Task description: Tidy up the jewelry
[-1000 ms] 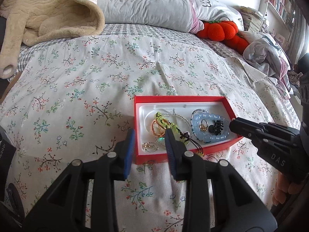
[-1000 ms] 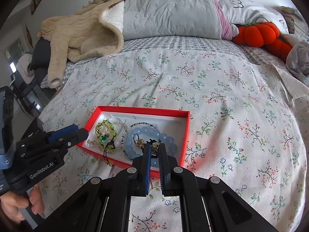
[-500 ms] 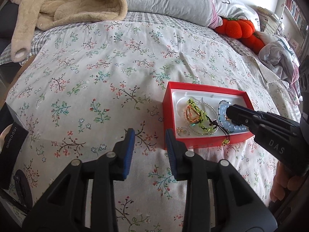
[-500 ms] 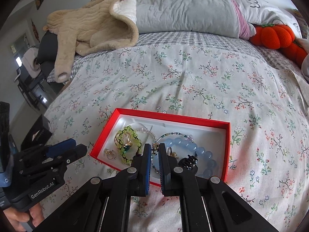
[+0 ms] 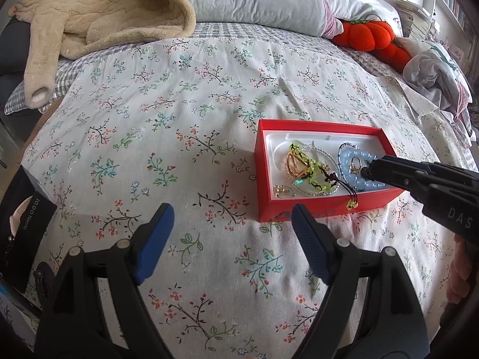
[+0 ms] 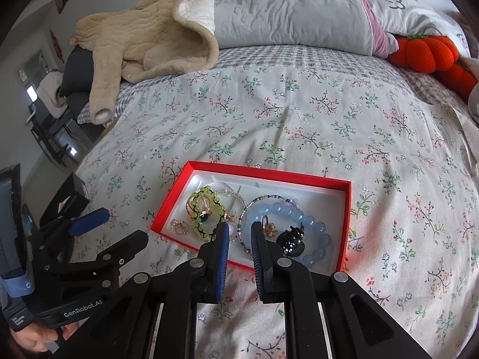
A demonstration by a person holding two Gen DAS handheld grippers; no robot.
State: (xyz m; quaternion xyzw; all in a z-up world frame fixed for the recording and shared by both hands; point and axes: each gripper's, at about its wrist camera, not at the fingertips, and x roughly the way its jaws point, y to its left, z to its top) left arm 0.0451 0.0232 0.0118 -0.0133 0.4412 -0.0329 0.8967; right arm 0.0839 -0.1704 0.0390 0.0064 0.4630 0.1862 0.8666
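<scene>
We see a bed [image 5: 179, 95] under a flowered cover, and on it a red box [image 5: 317, 208] with a white lining, our landmark for everything else. Beyond the box, at the head of the bed, lie a grey pillow [image 6: 287, 9], a beige fleece robe [image 6: 143, 39] and an orange pumpkin cushion [image 6: 425, 52].

Our left gripper [image 5: 230, 224] hangs over the bare cover, just off the box's near left corner. Its fingers [image 5: 155, 239] are opening wide with nothing between them; the right-hand finger tip sits just in front of the box's near wall.

Our right gripper [image 6: 239, 233] reaches over the box's near wall. Its fingers [image 6: 223, 251] are opening, only a narrow gap so far, and they grip nothing.

Inside the box, the blue bead bracelet [image 6: 311, 224] fills the right half, its left arc lying just past the right gripper's finger tips. A black hair clip [image 6: 290, 240] lies on the bracelet, right of those tips. The yellow-green beaded bracelet [image 6: 206, 209] lies in the box's left half, beyond the left finger tip. A small gold ring [image 6: 268, 227] sits inside the blue loop, touching the right finger tip or just beside it; we cannot tell which.
</scene>
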